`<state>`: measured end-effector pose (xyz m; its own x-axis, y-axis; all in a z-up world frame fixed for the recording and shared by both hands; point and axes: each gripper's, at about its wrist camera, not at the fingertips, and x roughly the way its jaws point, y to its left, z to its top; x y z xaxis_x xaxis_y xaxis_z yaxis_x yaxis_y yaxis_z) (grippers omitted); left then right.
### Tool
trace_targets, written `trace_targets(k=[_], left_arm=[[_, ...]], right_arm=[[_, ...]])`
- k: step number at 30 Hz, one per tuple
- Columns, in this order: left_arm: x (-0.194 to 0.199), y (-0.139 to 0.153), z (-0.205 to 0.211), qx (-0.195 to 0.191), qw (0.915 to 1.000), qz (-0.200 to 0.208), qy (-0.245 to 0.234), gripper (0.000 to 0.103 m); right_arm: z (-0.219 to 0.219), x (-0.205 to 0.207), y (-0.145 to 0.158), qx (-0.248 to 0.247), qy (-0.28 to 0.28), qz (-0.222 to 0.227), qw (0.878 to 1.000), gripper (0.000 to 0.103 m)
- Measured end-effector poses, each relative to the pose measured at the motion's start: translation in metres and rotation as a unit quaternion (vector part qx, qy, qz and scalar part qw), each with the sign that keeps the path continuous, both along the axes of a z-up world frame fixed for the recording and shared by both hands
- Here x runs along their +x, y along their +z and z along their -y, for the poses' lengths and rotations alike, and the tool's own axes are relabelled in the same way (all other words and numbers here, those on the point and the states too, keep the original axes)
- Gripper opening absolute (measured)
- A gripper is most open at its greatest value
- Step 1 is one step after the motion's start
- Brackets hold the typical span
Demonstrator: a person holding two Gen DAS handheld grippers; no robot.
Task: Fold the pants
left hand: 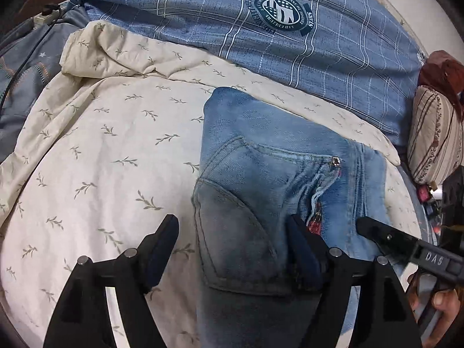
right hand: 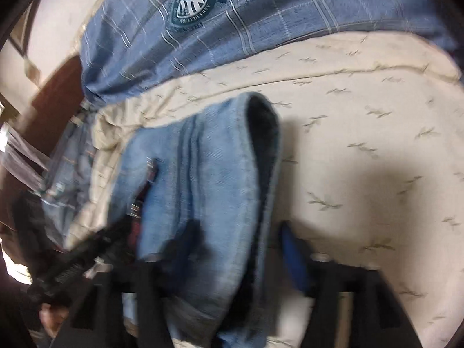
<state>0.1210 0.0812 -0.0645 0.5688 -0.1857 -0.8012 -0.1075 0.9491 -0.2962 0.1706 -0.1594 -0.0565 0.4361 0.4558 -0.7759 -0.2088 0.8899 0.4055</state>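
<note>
Light blue jeans (left hand: 275,179) lie folded on a cream leaf-print sheet (left hand: 116,150), back pocket up. My left gripper (left hand: 232,237) is open just above the jeans' near end, its left finger over the sheet and its right finger over the denim. The right gripper (left hand: 377,232) shows at the jeans' right edge in the left wrist view. In the blurred right wrist view the jeans (right hand: 208,174) hang or lie between the spread fingers of my right gripper (right hand: 240,249). It is open around the denim.
A blue plaid duvet (left hand: 261,29) with a round emblem lies behind the jeans. A striped pillow (left hand: 435,139) and small items sit at the right. A power strip (left hand: 46,17) and cable lie at the far left.
</note>
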Motion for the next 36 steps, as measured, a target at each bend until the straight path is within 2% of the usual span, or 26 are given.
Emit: trace_targets(k=[3, 6, 10, 13, 15, 16, 17, 18, 20, 23, 26, 28, 31, 34, 36], left_arm=[[-0.01, 0.011, -0.001, 0.025, 0.9996, 0.004, 0.007, 0.078], [-0.025, 0.022, -0.001, 0.046, 0.9986, 0.019, 0.015, 0.078], [-0.045, 0.033, -0.002, 0.056, 0.9973, 0.038, 0.027, 0.078], [-0.05, 0.025, 0.003, 0.069, 0.9968, 0.035, 0.022, 0.081], [-0.045, 0.007, 0.01, 0.081, 0.9966, 0.003, 0.009, 0.082], [-0.045, 0.003, 0.012, 0.081, 0.9967, -0.001, 0.006, 0.083], [-0.048, 0.002, 0.013, 0.082, 0.9966, 0.002, 0.007, 0.083], [-0.05, 0.005, 0.013, 0.085, 0.9964, 0.007, 0.007, 0.083], [-0.05, 0.012, 0.013, 0.084, 0.9964, 0.008, 0.002, 0.083], [-0.054, 0.027, 0.008, 0.073, 0.9971, 0.022, 0.006, 0.083], [-0.064, 0.04, 0.001, 0.055, 0.9969, 0.053, 0.018, 0.083], [-0.063, 0.036, 0.003, 0.054, 0.9975, 0.045, 0.01, 0.083], [-0.056, 0.012, 0.016, 0.095, 0.9953, 0.006, -0.014, 0.083], [-0.059, 0.007, 0.014, 0.086, 0.9961, 0.015, -0.006, 0.084], [-0.057, 0.007, 0.013, 0.083, 0.9964, 0.015, -0.008, 0.084]], right_arm=[[0.006, -0.014, 0.018, -0.026, -0.01, 0.033, 0.999, 0.067], [0.005, -0.039, 0.048, -0.059, -0.02, 0.089, 0.994, 0.067], [-0.004, -0.064, 0.068, -0.058, -0.009, 0.135, 0.989, 0.067], [-0.02, -0.07, 0.051, -0.083, 0.015, 0.122, 0.989, 0.068], [-0.033, -0.063, 0.016, -0.137, 0.033, 0.075, 0.987, 0.072], [-0.035, -0.06, 0.003, -0.147, 0.037, 0.058, 0.987, 0.072], [-0.032, -0.059, -0.001, -0.133, 0.034, 0.053, 0.989, 0.073], [-0.027, -0.057, 0.0, -0.111, 0.022, 0.044, 0.993, 0.073], [-0.023, -0.055, 0.009, -0.104, 0.023, 0.041, 0.993, 0.073], [-0.02, -0.055, 0.029, -0.087, 0.024, 0.064, 0.994, 0.073], [-0.012, -0.054, 0.055, -0.069, 0.002, 0.091, 0.993, 0.073], [-0.012, -0.052, 0.065, -0.072, 0.008, 0.097, 0.993, 0.073], [-0.019, -0.03, 0.083, -0.065, 0.003, 0.111, 0.992, 0.073], [-0.032, -0.007, 0.089, -0.089, -0.004, 0.122, 0.989, 0.073], [-0.043, 0.015, 0.081, -0.108, -0.005, 0.113, 0.988, 0.073]])
